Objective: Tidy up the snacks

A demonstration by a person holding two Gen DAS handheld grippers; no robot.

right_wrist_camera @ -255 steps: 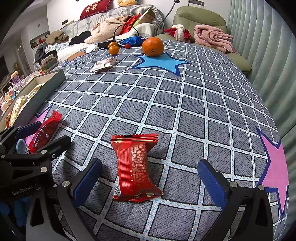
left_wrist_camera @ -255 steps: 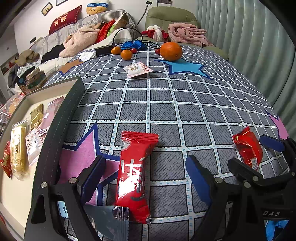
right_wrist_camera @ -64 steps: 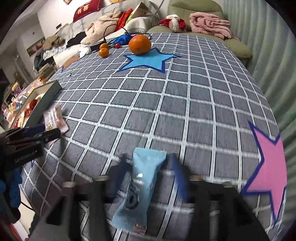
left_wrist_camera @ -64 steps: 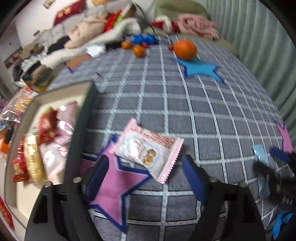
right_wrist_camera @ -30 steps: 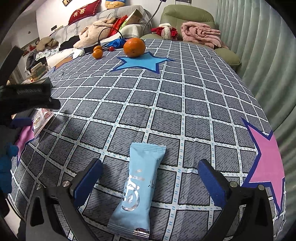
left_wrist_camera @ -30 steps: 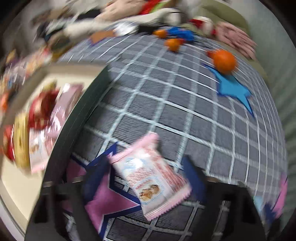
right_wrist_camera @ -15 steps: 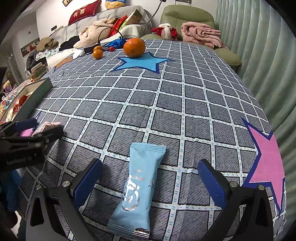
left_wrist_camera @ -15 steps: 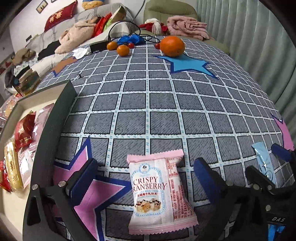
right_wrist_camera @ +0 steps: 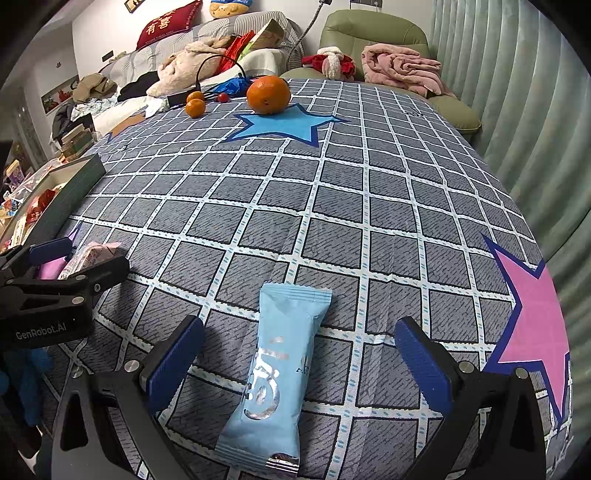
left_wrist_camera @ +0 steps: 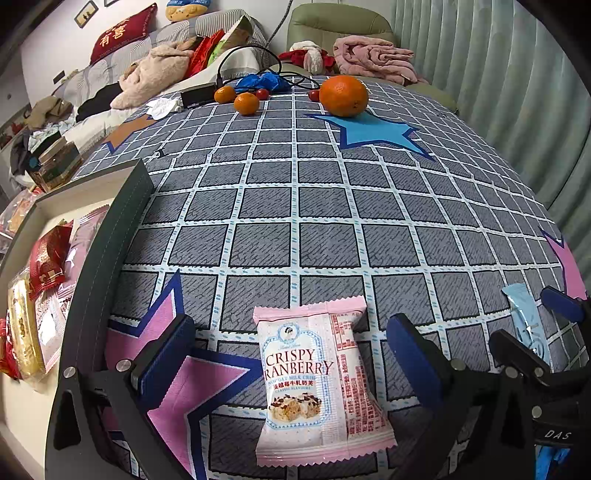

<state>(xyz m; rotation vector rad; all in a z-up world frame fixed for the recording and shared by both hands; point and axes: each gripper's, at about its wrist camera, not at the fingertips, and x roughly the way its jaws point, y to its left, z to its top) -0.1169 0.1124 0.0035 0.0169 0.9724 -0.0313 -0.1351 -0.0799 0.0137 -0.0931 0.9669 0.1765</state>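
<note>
A pink cranberry snack packet [left_wrist_camera: 317,384] lies flat on the checked cloth between the wide-apart fingers of my left gripper [left_wrist_camera: 291,358], which is open and not touching it. A light blue snack bar [right_wrist_camera: 275,373] lies lengthwise between the spread fingers of my right gripper [right_wrist_camera: 295,365], also open and clear of it. The blue bar [left_wrist_camera: 526,326] shows at the right edge of the left wrist view, beside the right gripper's fingers [left_wrist_camera: 561,299]. The pink packet [right_wrist_camera: 90,254] shows at the left of the right wrist view, behind the left gripper's finger [right_wrist_camera: 107,273].
A dark-walled box [left_wrist_camera: 107,258] at the left holds several snack packets [left_wrist_camera: 48,254]. A large orange [left_wrist_camera: 343,95], two small oranges [left_wrist_camera: 246,103] and a black cable lie at the far end of the cloth. Beyond stand a cluttered sofa and a green armchair [right_wrist_camera: 369,29].
The left gripper's jaws have spread from partly closed to wide, leaving the pink packet flat on the cloth. Its view swung and rolled, then settled. The right gripper has stayed put over the blue bar.
</note>
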